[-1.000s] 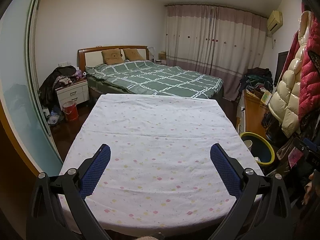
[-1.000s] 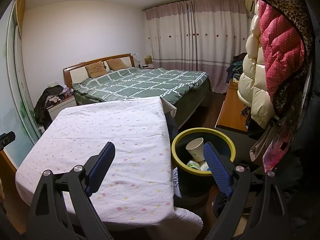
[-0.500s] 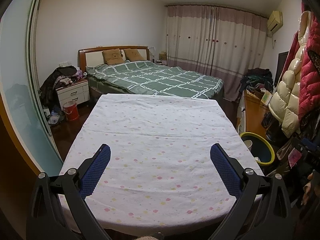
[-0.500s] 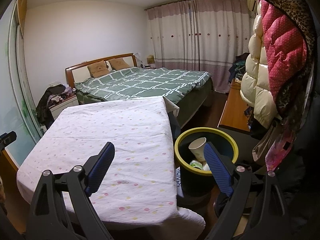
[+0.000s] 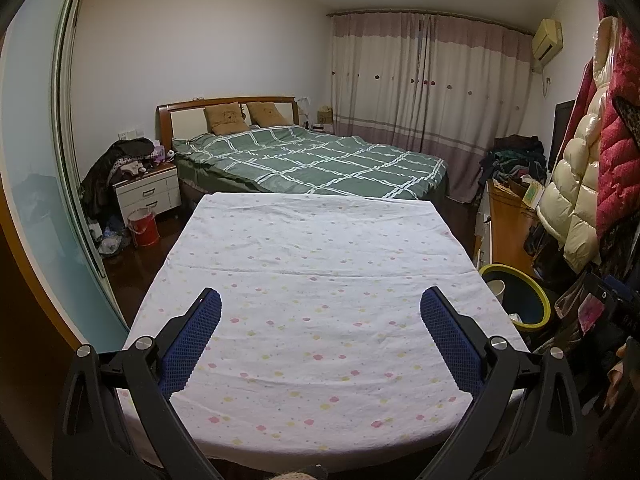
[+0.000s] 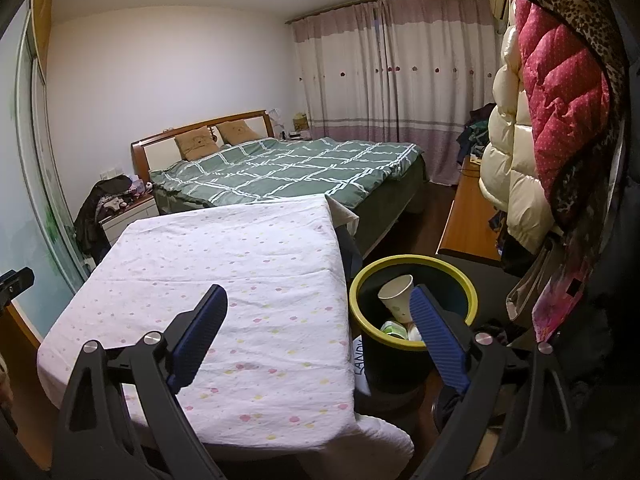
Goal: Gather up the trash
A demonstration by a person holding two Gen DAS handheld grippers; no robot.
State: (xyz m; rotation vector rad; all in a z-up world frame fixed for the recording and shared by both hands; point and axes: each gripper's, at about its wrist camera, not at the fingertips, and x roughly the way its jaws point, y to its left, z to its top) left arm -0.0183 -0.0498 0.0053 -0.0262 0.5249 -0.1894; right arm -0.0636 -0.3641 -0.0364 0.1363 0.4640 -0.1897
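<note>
trash [image 6: 397, 300] sits in the bin [image 6: 412, 268], just right of the table [image 6: 224, 264].
left gripper [image 5: 320, 312] and right gripper [image 6: 318, 306] both hover spread and empty; the cloth looks cleared, task likely done.

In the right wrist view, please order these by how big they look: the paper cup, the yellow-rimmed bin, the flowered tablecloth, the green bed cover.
1. flowered tablecloth
2. green bed cover, though farther away, so probably bigger in reality
3. yellow-rimmed bin
4. paper cup

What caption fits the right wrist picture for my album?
Open right gripper above a bin holding a paper cup, beside a cloth-covered table.
</note>
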